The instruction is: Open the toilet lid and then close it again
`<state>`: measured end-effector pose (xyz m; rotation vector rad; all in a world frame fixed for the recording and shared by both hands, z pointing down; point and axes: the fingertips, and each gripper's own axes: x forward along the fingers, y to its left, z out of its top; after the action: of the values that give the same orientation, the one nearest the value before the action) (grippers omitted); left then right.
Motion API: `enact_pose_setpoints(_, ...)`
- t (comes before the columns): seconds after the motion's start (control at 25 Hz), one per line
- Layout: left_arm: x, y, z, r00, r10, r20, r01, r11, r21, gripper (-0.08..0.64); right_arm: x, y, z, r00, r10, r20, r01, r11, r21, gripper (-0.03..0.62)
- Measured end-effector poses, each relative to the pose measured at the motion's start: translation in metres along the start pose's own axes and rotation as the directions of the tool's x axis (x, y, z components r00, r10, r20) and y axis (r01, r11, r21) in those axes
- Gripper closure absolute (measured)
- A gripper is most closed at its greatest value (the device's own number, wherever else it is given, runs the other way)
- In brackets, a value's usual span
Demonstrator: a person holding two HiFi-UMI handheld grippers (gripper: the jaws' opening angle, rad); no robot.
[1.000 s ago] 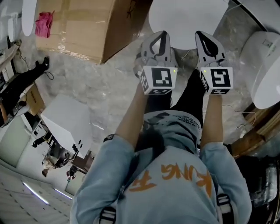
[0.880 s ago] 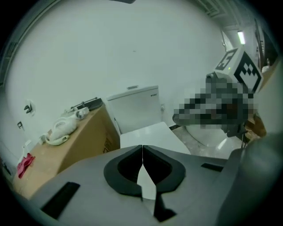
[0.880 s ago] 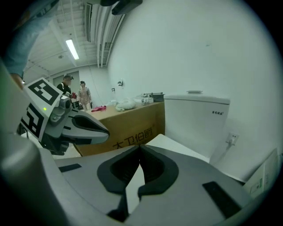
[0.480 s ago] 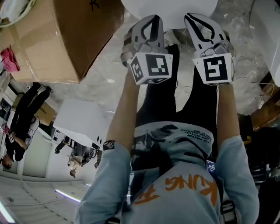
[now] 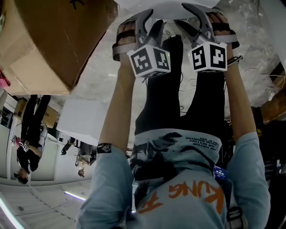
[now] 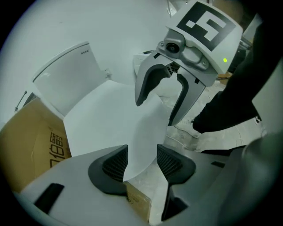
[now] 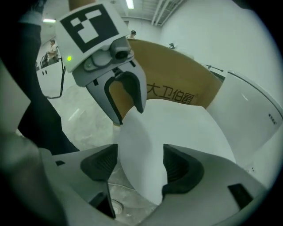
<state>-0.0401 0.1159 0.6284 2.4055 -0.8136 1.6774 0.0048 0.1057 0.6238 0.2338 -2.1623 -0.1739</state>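
The white toilet lid [image 6: 110,119] lies closed, its front edge reaching the top of the head view [image 5: 165,5]. Behind it stands the white tank [image 6: 70,70]. Both grippers hang side by side at the lid's front rim, pointing steeply down. The jaws of my left gripper [image 6: 142,161] are opening, with the rim showing in the gap and the pads not pressing on it. My right gripper [image 7: 140,161] is opening as well, and the lid's rounded edge [image 7: 177,128] sits between its pads. Each gripper view shows the other gripper: the right one [image 6: 161,101] and the left one [image 7: 126,106].
A large cardboard box [image 5: 49,40] stands close on the lid's left, also seen in the right gripper view [image 7: 177,84]. My black trouser legs [image 5: 178,89] stand right before the bowl. A white panel [image 5: 82,118] and people [image 5: 29,147] are at the left. Cables [image 5: 254,76] lie at the right.
Both grippers have dropped from in front of my chest to the lid's front rim and rolled. Their jaws, shut before, now stand apart. The head view has tilted further down.
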Motion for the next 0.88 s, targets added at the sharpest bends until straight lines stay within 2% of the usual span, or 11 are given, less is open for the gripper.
enact_pose_setpoints(0.04,0.003,-0.001,-0.001,1.0,0.001,-0.007,-0.001,1.0,0.023,0.336,0.005,0.002,-0.002,1.0,-0.002,-0.011,0.001,0.999,-0.033,0.243)
enact_pose_setpoints(0.16,0.009,-0.004,-0.006,0.999,-0.008,-0.033,0.011,0.998,0.063,0.313,0.017,0.011,-0.001,1.0,0.002,-0.028,-0.005,0.994,-0.109,0.215)
enact_pose_setpoints(0.28,0.016,-0.008,-0.009,0.998,-0.032,-0.059,0.038,0.994,0.105,0.288,0.028,0.014,0.0,0.998,-0.025,-0.059,0.014,0.982,-0.187,0.213)
enact_pose_setpoints(0.44,0.018,-0.007,-0.007,0.997,-0.024,-0.07,0.033,0.991,0.128,0.279,0.034,0.01,-0.005,0.994,-0.03,-0.106,0.007,0.978,-0.208,0.218)
enact_pose_setpoints(0.48,0.017,-0.006,-0.007,0.997,-0.019,-0.07,0.028,0.991,0.127,0.279,0.034,0.011,-0.004,0.993,-0.015,-0.114,-0.009,0.979,-0.204,0.226)
enact_pose_setpoints(0.56,0.015,-0.006,-0.009,0.997,-0.014,-0.074,0.024,0.991,0.131,0.279,0.033,0.015,-0.003,0.991,0.016,-0.129,-0.039,0.983,-0.182,0.292)
enact_pose_setpoints(0.64,0.012,-0.009,-0.013,0.996,-0.015,-0.083,0.027,0.989,0.145,0.281,0.031,0.02,-0.003,0.989,0.031,-0.148,-0.056,0.984,-0.168,0.327)
enact_pose_setpoints(0.88,0.001,-0.007,-0.022,0.996,0.016,-0.086,0.002,0.978,0.208,0.281,0.023,0.021,0.006,0.986,0.03,-0.163,-0.055,0.987,-0.154,0.368)
